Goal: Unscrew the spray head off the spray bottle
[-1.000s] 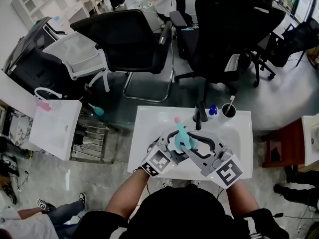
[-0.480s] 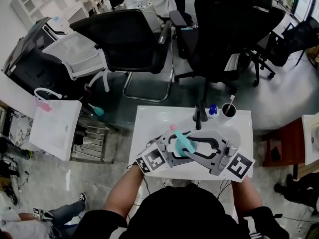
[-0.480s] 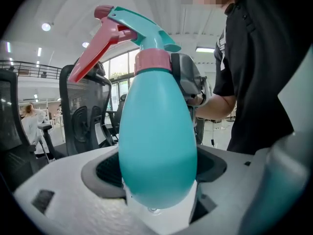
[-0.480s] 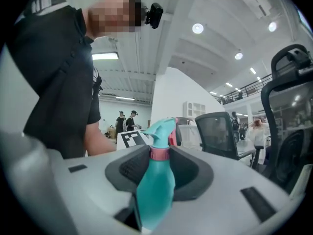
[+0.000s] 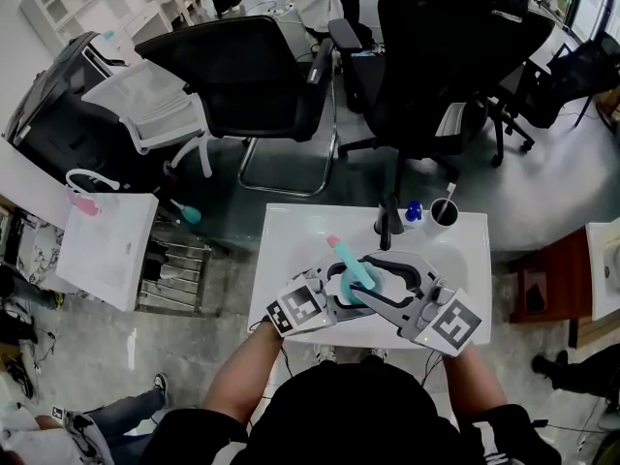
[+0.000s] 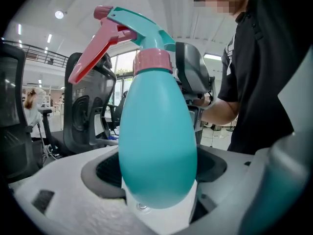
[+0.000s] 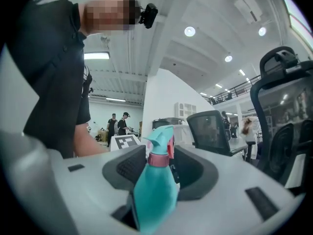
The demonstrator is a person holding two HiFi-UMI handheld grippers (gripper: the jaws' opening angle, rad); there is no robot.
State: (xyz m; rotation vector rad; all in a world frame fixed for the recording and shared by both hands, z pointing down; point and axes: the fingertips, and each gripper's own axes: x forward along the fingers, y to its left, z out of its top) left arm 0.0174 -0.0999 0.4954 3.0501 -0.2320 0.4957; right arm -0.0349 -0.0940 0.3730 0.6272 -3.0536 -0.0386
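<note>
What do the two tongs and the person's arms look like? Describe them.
The left tongs and right tongs are light grey plastic with dark textured pads. Each carries a white cube with black square markers. The person wears a black short-sleeved top. The right tongs' jaws have just been opening, the spray head between them.

Black office chairs (image 5: 262,76) stand on grey floor (image 5: 542,197) behind white table (image 5: 284,240).

The spray bottle (image 5: 354,274) hangs over the bench (image 5: 286,235) (toward its front edge). Behind it stands a faucet (image 5: 389,226), with a cup (image 5: 445,213) to its right. An office chair (image 5: 247,80) stands beyond.
</note>
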